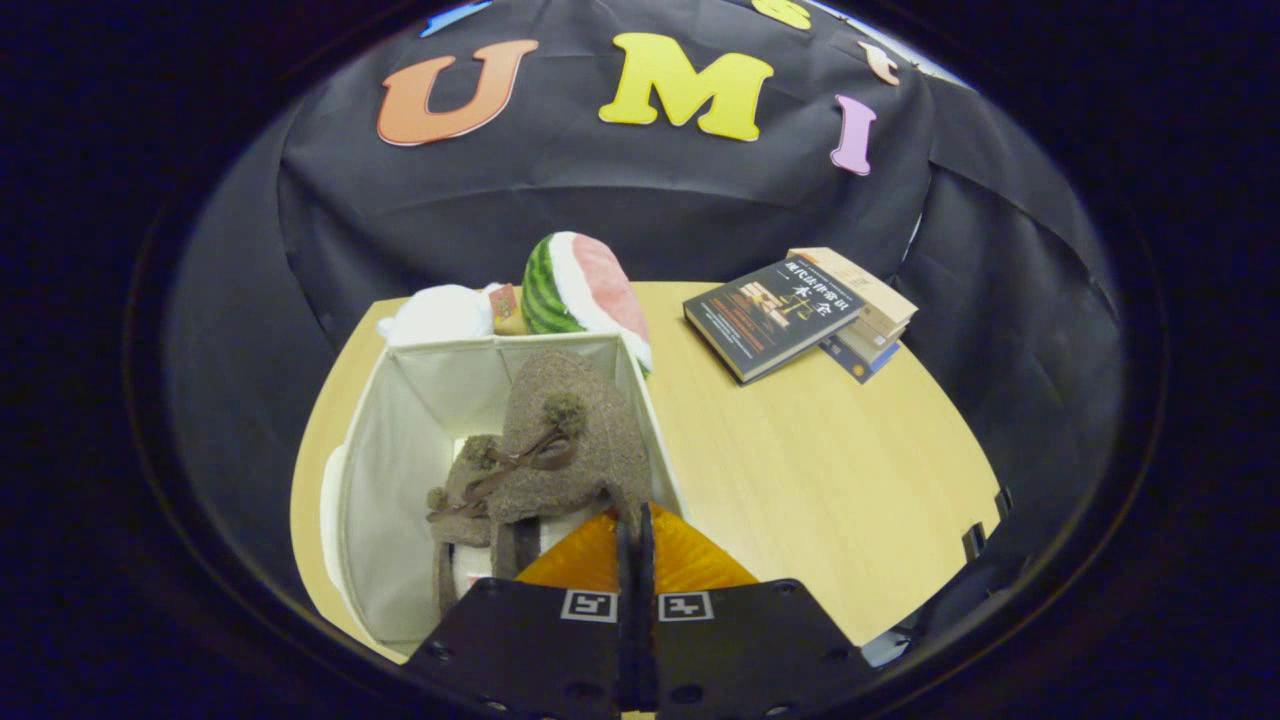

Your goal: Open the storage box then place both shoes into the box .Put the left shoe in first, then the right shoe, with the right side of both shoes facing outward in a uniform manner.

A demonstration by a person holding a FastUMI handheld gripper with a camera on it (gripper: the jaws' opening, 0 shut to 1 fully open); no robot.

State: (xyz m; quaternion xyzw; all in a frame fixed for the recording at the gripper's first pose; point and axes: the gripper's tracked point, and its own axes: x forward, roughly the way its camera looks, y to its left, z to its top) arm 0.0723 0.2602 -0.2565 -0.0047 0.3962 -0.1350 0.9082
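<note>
Shoes sit inside my open white storage box (390, 480): a brown shoe (570, 440) pinched at its rim by my gripper (634, 535), fingers clenched, and a second shoe (462, 495) beside it. Behind the box lie a watermelon plush (580, 285) and a white plush (440, 315); right of it, bare wooden table (830, 470), then stacked books (800, 310), cover writing unreadable.

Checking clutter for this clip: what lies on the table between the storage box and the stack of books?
In the gripper view, bare table lies between the storage box and the stack of books. The gripper is pinched on a brown shoe over the box.
</note>
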